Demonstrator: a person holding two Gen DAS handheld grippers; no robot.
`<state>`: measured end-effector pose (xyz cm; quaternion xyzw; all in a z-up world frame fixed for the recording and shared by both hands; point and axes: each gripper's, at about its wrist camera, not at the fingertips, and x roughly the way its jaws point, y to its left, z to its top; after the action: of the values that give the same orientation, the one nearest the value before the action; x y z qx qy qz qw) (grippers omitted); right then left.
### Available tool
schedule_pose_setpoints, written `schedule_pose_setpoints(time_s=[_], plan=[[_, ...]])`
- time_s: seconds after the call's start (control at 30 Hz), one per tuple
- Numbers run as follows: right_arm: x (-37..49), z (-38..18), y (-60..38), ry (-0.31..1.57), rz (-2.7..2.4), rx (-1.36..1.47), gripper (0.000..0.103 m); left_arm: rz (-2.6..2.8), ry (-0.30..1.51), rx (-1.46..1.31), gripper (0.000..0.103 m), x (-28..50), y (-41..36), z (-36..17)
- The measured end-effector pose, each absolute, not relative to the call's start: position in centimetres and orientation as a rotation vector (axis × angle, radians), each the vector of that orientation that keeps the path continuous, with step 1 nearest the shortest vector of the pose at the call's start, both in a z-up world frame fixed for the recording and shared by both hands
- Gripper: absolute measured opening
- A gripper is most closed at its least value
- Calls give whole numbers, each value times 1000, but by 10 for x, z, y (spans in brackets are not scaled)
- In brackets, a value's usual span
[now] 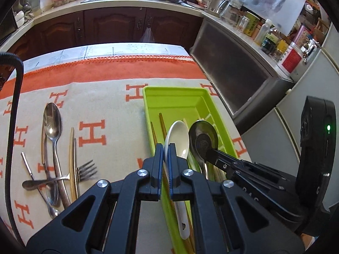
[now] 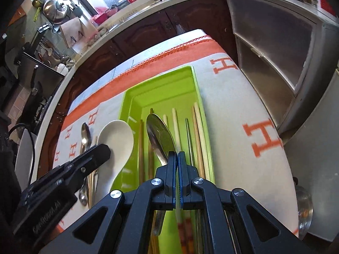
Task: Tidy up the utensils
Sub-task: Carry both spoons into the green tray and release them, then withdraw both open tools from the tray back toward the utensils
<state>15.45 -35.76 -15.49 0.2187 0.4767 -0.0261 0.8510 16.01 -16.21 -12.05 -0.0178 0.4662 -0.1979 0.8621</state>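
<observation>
My left gripper (image 1: 167,150) is shut on the edge of a white ceramic spoon (image 1: 179,137), held over the left side of the lime green tray (image 1: 169,91). Just to its right, my right gripper (image 1: 208,154) is shut on the neck of a metal spoon (image 1: 203,135). In the right wrist view, the right gripper (image 2: 177,155) holds the metal spoon (image 2: 160,134) above the tray (image 2: 161,84), which contains several chopsticks (image 2: 199,139). The left gripper (image 2: 101,150) with the white spoon (image 2: 118,137) is at the tray's left rim.
Loose on the patterned cloth to the tray's left lie a metal spoon (image 1: 52,122), a fork (image 1: 85,169), a gold-coloured utensil (image 1: 71,158) and other cutlery. A grey cabinet (image 1: 233,74) stands close to the table's right edge. A glass lid (image 2: 305,207) sits beyond that edge.
</observation>
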Motion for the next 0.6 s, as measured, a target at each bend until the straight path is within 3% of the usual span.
schedule_pose_setpoints(time_s=[0.07, 0.3, 0.6], plan=[[171, -156, -360, 1012, -53, 471, 2, -414, 980, -47, 2, 169, -166, -124], [200, -148, -367, 953, -76, 462, 21, -428, 1007, -61, 4, 186, -170, -133], [147, -116, -351, 864, -83, 380, 33, -449, 968, -108, 7, 174, -147, -109]])
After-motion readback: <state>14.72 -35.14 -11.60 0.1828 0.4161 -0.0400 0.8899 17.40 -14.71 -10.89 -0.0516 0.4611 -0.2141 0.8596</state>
